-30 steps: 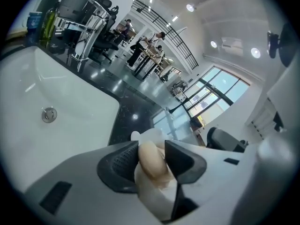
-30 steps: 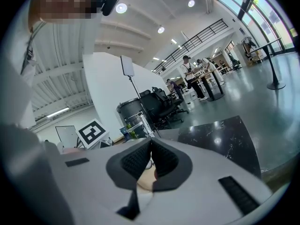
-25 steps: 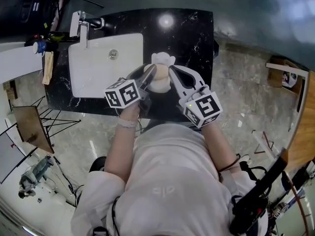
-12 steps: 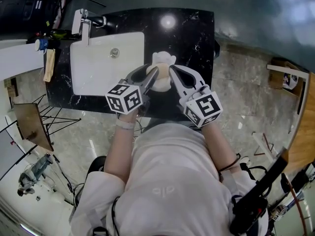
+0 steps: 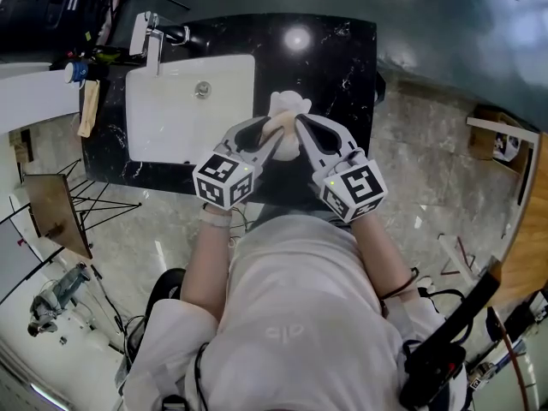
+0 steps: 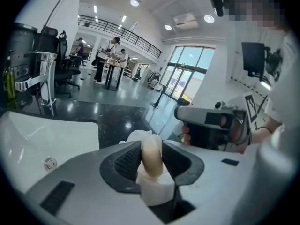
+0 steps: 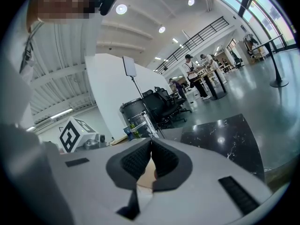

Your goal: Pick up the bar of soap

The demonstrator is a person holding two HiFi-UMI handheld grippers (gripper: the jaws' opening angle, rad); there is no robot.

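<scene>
In the head view both grippers meet over the black marble counter (image 5: 336, 67), to the right of the sink. My left gripper (image 5: 276, 127) is shut on the beige oval bar of soap (image 5: 283, 137). In the left gripper view the soap (image 6: 151, 154) stands on edge between the ribbed pads (image 6: 127, 161), with a white piece (image 6: 157, 190) under it. A white lumpy object (image 5: 289, 104) lies on the counter just beyond the soap. My right gripper (image 5: 297, 123) is shut, its tips touching beside the soap. In its own view, the right gripper (image 7: 151, 146) shows a beige patch (image 7: 149, 176) below the pads.
A white rectangular sink (image 5: 175, 118) with a chrome faucet (image 5: 151, 36) fills the counter's left half. Bottles (image 5: 74, 73) and a tan cloth (image 5: 88, 108) sit at the far left edge. The counter's front edge runs just under the grippers, with tiled floor beyond.
My left gripper's jaws have drawn in a little on the soap, and its marker cube has swung slightly right and toward the person. The right gripper has stayed where it was.
</scene>
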